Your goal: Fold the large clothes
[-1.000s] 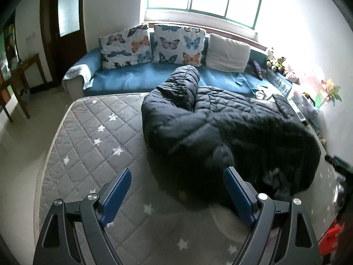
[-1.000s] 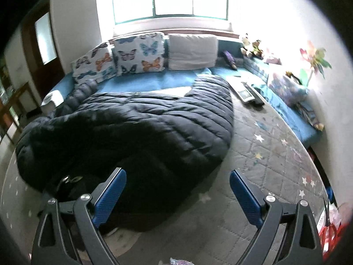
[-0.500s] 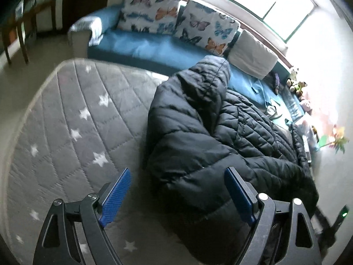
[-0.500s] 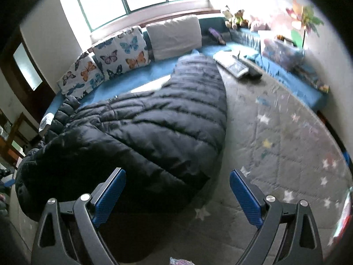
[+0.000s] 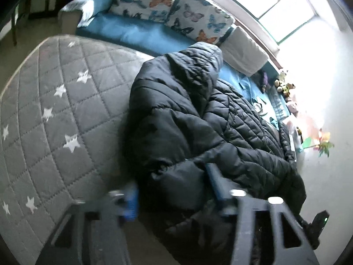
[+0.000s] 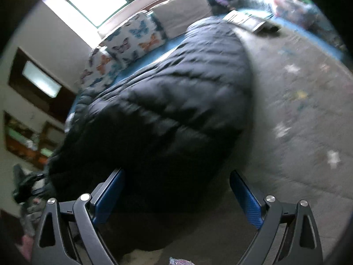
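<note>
A: Black, quilted and puffy, the down jacket (image 5: 198, 119) lies in a heap across the grey star-printed mattress (image 5: 55, 101), its hood end toward the blue sofa (image 5: 136, 33). What sits to its left?

B: Bare mattress. Behind it are the sofa and the butterfly cushions (image 5: 176, 11), with a plain white cushion (image 5: 245, 55) beside them under the window (image 5: 275, 6).

A: And the left gripper (image 5: 174, 187)?

B: Low at the jacket's near edge. Its jaws are closing, and a fold of black padding bulges between the two blue pads. The picture is blurred there, so I cannot tell whether the pads press the cloth yet.

A: Further right?

B: The bulk of the jacket runs toward the wall, where a paper flower (image 5: 322, 143) stands. In the right wrist view the jacket (image 6: 176, 101) fills the middle, and grey mattress (image 6: 308, 132) shows on its right.

A: The right gripper (image 6: 176, 190)?

B: Spread wide. Its left finger is at the jacket's dark near edge, its right finger over bare mattress, nothing pinched between them.
</note>
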A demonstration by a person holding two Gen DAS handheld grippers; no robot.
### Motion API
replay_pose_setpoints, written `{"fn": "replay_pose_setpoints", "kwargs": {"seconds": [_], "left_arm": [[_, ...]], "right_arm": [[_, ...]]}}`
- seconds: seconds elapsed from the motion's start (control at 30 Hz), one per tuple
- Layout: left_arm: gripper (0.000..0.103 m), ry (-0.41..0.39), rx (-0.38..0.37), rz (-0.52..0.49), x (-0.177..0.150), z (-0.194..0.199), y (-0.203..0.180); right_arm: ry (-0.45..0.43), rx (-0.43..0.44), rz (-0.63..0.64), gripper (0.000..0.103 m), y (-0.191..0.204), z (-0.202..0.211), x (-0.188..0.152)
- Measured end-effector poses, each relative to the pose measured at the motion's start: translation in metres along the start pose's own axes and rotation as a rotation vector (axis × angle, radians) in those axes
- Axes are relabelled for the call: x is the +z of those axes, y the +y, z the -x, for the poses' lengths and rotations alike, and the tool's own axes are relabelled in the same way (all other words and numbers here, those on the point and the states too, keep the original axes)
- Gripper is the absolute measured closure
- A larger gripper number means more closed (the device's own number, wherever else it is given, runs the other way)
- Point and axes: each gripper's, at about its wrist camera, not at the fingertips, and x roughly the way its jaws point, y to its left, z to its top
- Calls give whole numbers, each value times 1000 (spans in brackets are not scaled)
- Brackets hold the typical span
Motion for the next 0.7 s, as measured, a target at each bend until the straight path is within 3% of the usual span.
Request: {"fn": "replay_pose_setpoints", "kwargs": {"seconds": [0.03,0.07,0.1,0.23,0.33,0.57,0.63,0.7], "left_arm": [[77,-4,-4,-5,-1,1,-3],[84,-18,-4,-9,-3,4,-6],[86,-28,-5,-15,-3,8,-7],[91,-64,9,-71,-12,33,-22],[92,-78,3,-108,-22,55,-33],[92,-40,20,-237,-85,110,-35],[92,2,24,-261,-119,119,-22],[92,84,45,-274,-154,112,-8]], "right_arm": [[6,3,-3,5,2,-3,-1],[18,26,-6,17,5,-6,-2],[37,76,-7,36,10,-8,-4],[-1,57,55,76,31,13,1],[-47,131,64,81,39,50,11],[-120,155,219,83,59,131,-15],[-81,98,244,83,48,132,-34],[13,41,242,83,25,116,-62]]}}
